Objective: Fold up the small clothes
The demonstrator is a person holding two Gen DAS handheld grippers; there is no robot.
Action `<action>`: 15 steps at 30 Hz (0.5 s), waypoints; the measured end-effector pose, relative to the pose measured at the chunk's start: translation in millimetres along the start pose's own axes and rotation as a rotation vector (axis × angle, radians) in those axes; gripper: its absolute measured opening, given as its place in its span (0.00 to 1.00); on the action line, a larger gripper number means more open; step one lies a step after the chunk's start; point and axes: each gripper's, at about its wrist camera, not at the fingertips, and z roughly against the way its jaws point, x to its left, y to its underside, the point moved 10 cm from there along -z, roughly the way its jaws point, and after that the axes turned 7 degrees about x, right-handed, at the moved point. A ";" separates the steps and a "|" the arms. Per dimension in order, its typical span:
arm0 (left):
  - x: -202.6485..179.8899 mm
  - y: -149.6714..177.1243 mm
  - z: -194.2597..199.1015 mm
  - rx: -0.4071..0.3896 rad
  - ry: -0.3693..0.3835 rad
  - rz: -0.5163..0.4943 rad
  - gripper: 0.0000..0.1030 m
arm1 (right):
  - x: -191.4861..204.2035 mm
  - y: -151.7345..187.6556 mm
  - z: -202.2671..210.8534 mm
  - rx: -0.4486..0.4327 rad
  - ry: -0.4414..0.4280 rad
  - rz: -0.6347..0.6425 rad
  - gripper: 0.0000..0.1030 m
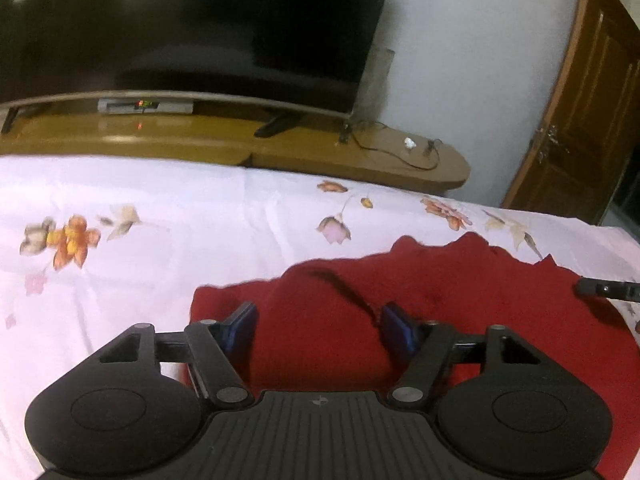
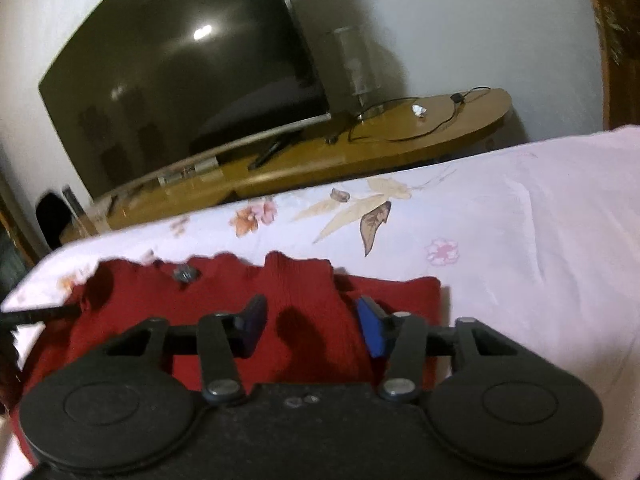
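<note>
We can read no text, brand or number in either view. The left gripper bears a small embossed mark on its ribbed body (a pinwheel-like emblem, no letters we can make out). The set-top box under the television shows red and green lights, too blurred to read as digits.

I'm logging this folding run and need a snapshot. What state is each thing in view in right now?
Left gripper: jaws open, over the garment, gripping nothing.
Right gripper: jaws open, over the garment, gripping nothing.
Red garment: lying on the bed, rumpled along its far edge.
Floral bedsheet: spread over the bed.
TV: screen dark.
Set-top box: small lights lit.
Wooden door: appears shut.
</note>
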 end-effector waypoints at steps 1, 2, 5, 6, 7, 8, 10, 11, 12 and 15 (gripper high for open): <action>-0.3 -1.5 -2.4 0.005 0.003 -0.004 0.66 | 2.4 -1.1 -1.8 0.001 0.008 0.024 0.44; -0.6 -2.8 -6.5 0.018 -0.001 -0.011 0.66 | 4.3 -2.2 -3.4 0.003 0.010 0.043 0.44; -6.7 -4.8 -14.1 0.033 -0.002 -0.047 0.64 | 6.6 -1.3 -17.5 0.060 0.046 0.088 0.44; -9.4 -6.2 -15.0 0.031 -0.001 -0.059 0.46 | 7.1 -0.2 -21.0 0.074 0.055 0.101 0.43; -10.7 -7.0 -15.9 0.030 -0.004 -0.067 0.37 | 8.2 -0.1 -23.5 0.077 0.065 0.120 0.42; -11.9 -8.2 -14.3 0.016 -0.009 -0.069 0.37 | 9.8 0.0 -25.2 0.078 0.074 0.142 0.43; -18.7 -9.7 -5.3 -0.047 0.021 -0.076 0.39 | 13.5 1.3 -27.5 0.085 0.103 0.193 0.42; -21.1 -9.2 -3.3 -0.061 0.027 -0.082 0.45 | 15.3 2.0 -27.1 0.083 0.112 0.212 0.42; -22.6 -7.2 -3.5 -0.057 0.025 -0.091 0.66 | 16.4 2.5 -26.6 0.081 0.115 0.220 0.42; -27.5 -7.8 0.0 -0.074 0.057 -0.109 0.74 | 13.9 3.6 -24.8 0.072 0.098 0.201 0.41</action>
